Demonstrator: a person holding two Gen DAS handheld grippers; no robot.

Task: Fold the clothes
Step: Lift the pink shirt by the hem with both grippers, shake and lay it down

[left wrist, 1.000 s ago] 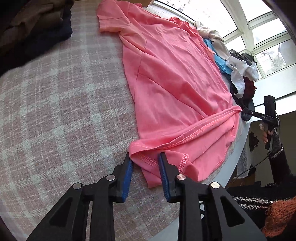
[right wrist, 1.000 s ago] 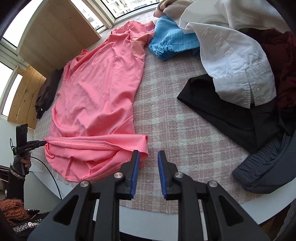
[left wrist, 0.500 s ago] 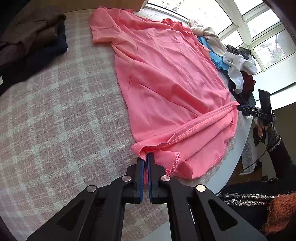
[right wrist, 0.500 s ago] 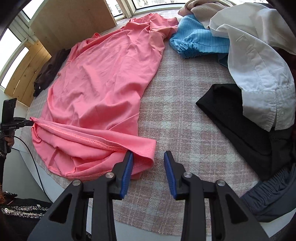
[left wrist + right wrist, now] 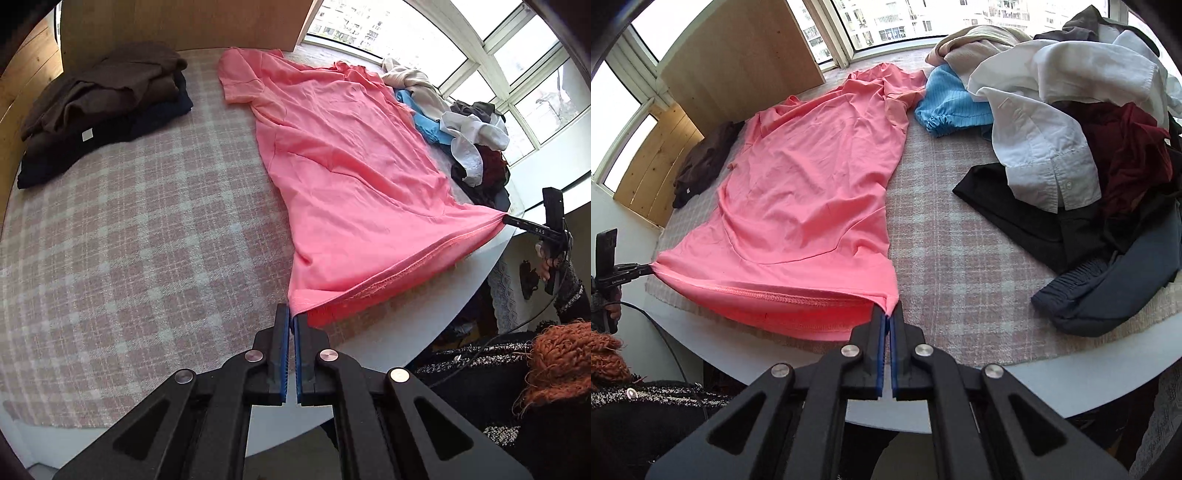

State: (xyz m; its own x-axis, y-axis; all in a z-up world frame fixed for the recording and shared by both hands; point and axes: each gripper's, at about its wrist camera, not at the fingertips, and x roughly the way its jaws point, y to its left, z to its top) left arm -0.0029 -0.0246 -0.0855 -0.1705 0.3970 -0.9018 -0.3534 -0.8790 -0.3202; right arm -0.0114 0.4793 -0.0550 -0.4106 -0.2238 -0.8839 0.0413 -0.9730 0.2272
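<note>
One pink t-shirt [image 5: 343, 177], spread on checked tablecloth [image 5: 129, 240], hem lifted taut at near edge | left gripper [image 5: 290, 321] clamped on one hem corner | right gripper [image 5: 887, 319] clamped on other | unfolded clothes pile [image 5: 1071, 129] beside | folded dark stack [image 5: 103, 99] well apart.

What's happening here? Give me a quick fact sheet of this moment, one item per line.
garment in work: pink shirt, spread on the checked cloth, its hem lifted and stretched
left gripper: shut on one hem corner
right gripper: shut on the other hem corner
folded stack: dark clothes, far corner on the left gripper's side
unfolded heap: white shirt, blue garment, dark red, black and grey items, on the right gripper's side
stage: shirt gripped, no fold made yet
</note>
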